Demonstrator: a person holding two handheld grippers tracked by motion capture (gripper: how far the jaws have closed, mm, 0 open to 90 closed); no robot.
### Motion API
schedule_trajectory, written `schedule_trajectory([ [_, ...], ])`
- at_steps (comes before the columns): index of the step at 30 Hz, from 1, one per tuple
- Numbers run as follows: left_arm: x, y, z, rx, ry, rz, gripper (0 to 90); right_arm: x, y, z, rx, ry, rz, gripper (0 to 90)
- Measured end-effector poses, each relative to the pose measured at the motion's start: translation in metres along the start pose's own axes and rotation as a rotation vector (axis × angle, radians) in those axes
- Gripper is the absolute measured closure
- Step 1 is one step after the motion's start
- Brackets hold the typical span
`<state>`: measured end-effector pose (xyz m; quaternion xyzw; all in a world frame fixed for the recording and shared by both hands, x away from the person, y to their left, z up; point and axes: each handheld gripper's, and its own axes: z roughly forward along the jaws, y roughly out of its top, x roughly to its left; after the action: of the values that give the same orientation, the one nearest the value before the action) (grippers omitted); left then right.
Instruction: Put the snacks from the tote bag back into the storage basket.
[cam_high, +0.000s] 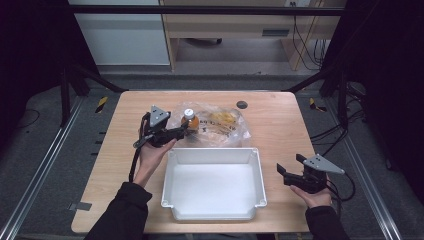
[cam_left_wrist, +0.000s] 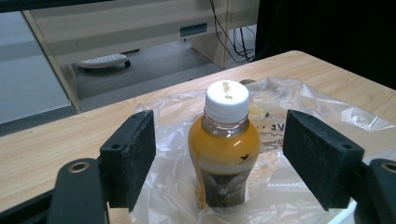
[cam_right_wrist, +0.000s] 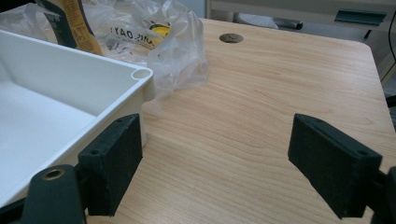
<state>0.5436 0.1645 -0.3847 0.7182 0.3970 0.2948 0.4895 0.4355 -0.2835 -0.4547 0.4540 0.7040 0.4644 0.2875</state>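
Note:
A small bottle (cam_high: 190, 121) (cam_left_wrist: 225, 149) of orange drink with a white cap stands upright on a clear plastic bag (cam_high: 215, 125) (cam_left_wrist: 289, 186) at the back of the table. My left gripper (cam_high: 181, 131) (cam_left_wrist: 219, 158) is open, its two jaws standing either side of the bottle without touching it. A white plastic bin (cam_high: 214, 184) (cam_right_wrist: 60, 88) sits empty at the table's front centre. My right gripper (cam_high: 284, 172) (cam_right_wrist: 215, 172) is open above bare wood to the right of the bin, with nothing between its jaws.
The bag (cam_right_wrist: 154, 42) holds a yellow item (cam_high: 222, 118) and carries printed lettering. A dark round grommet (cam_high: 242, 104) (cam_right_wrist: 231, 38) is set into the wooden table (cam_high: 280, 130) near its back edge. A cabinet and cables stand beyond the table.

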Motion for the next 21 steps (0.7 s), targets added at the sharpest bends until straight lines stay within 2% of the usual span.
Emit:
schedule_trajectory([
  [9,-0.003,0.004,0.01,0.004,-0.005,-0.001,25.7,0.0,0.0,0.0,-0.002,0.0,0.002,17.8],
  [13,-0.003,0.003,0.015,0.001,-0.005,-0.011,25.9,0.0,0.0,0.0,-0.002,0.001,0.002,17.8],
  [21,-0.003,0.0,0.023,0.013,0.003,-0.006,25.8,0.0,0.0,0.0,-0.001,-0.002,0.002,17.7],
])
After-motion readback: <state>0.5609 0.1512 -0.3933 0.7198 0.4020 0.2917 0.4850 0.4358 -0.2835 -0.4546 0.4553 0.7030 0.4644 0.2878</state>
